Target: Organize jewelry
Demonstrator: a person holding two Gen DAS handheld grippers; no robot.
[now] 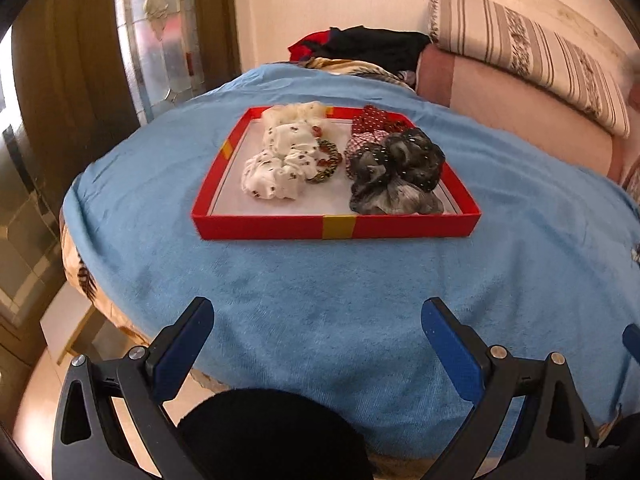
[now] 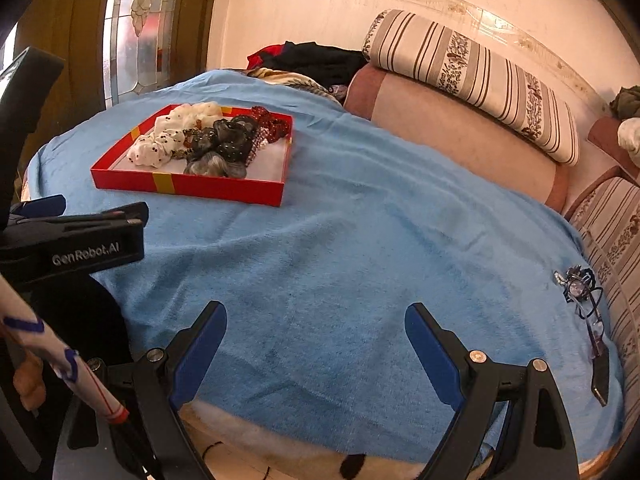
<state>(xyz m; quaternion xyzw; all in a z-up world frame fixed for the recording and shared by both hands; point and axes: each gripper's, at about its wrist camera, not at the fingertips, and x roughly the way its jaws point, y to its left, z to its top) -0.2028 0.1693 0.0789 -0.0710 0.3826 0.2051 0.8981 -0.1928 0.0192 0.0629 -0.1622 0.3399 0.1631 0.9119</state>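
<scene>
A red tray (image 1: 280, 227) with yellow bands sits on the blue blanket (image 1: 320, 280). It holds a white floral scrunchie (image 1: 280, 160), a leopard-print one (image 1: 326, 162), a grey one (image 1: 400, 176) and a red dotted one (image 1: 372, 118). The tray also shows in the right wrist view (image 2: 224, 191), at the left. My left gripper (image 1: 318, 316) is open and empty, well short of the tray. My right gripper (image 2: 316, 320) is open and empty over bare blanket. A beaded hair accessory (image 2: 578, 286) lies on the blanket's right edge.
A dark flat phone-like object (image 2: 600, 372) lies below the accessory. A striped bolster (image 2: 472, 76) and pink cushion (image 2: 452, 136) line the back right. Dark clothes (image 1: 372, 48) are piled behind the blanket. The left gripper's body (image 2: 72, 240) shows at the left of the right wrist view.
</scene>
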